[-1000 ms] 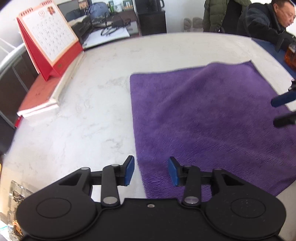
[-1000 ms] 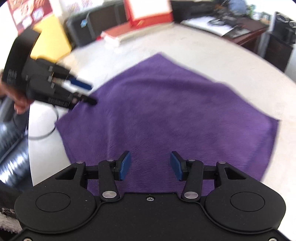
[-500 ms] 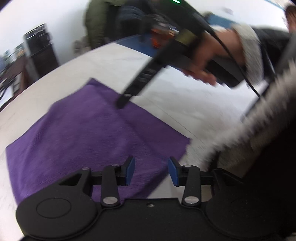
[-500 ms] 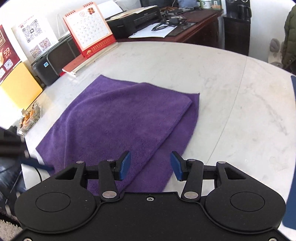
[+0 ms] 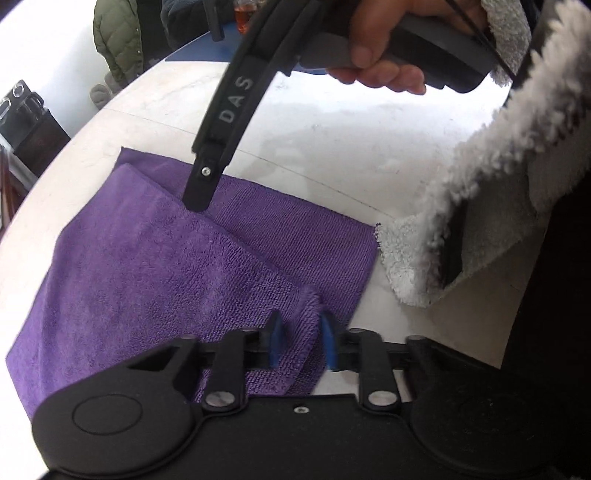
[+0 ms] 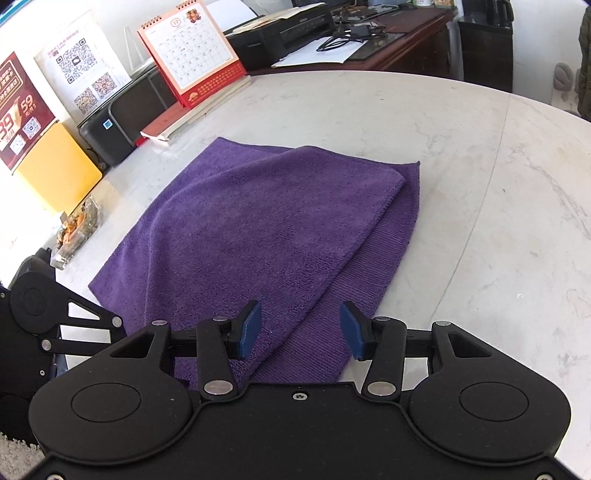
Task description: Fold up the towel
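On marble table (image 6: 461,155), left gripper (image 5: 301,341) pinches towel (image 6: 258,221) fold; right gripper (image 6: 301,328) spread, empty.

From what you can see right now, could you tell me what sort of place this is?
Most likely an office or shop front desk: a red desk calendar, a black printer and QR-code payment signs stand behind the marble table that holds the purple towel.

One towel (image 6: 266,229), two claws (image 5: 301,341) (image 6: 301,328), one calendar (image 6: 192,51).
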Motion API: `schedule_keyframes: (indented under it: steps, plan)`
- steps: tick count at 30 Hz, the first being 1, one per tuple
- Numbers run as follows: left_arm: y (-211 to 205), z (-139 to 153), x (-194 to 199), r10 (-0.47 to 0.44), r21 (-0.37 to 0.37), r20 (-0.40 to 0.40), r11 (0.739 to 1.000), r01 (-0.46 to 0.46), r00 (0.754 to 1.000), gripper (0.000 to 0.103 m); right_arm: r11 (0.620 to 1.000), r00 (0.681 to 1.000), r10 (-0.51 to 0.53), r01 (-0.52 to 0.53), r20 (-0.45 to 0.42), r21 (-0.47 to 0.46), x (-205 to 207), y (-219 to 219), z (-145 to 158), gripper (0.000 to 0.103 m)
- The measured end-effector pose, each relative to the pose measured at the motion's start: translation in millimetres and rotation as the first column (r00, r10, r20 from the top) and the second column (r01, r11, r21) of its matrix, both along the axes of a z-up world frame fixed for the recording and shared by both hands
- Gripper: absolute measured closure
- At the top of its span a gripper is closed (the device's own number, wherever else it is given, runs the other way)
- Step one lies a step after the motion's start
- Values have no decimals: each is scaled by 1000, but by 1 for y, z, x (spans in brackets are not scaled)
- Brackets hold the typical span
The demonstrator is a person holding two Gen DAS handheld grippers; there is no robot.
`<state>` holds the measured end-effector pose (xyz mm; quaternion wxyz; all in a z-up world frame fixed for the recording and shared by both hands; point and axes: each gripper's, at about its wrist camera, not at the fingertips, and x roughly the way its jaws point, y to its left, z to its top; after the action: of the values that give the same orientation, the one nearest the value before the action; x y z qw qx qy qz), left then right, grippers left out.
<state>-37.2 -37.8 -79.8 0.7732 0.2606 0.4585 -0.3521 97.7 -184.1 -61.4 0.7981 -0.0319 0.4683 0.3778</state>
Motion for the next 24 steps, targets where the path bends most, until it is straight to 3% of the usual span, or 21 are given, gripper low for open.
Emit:
schedule_keyframes:
  steps: [3, 6, 20, 22, 24]
  plan:
    - [13, 2, 10, 90, -59, -28, 994, -91, 996, 89, 1000, 1000, -12, 12, -2, 4, 0, -2, 0, 56]
    - [15, -3, 13, 130, -73, -48, 988, -134, 990, 89, 1000, 1000, -20, 20, -9, 4, 0, -3, -1, 56]
    - [17, -14, 33, 154, -164, -131, 971, -174, 979, 85, 1000, 1000, -12, 11, -18, -20, 6, 7, -5, 56]
    - [21, -15, 39, 192, -162, -145, 963, -214, 971, 95, 1000, 1000, -11, 11, -13, -25, 7, 9, -4, 56]
    - [23, -14, 43, 232, -142, -137, 957, -251, 963, 97, 1000, 1000, -11, 10, -7, -30, 7, 11, -4, 56]
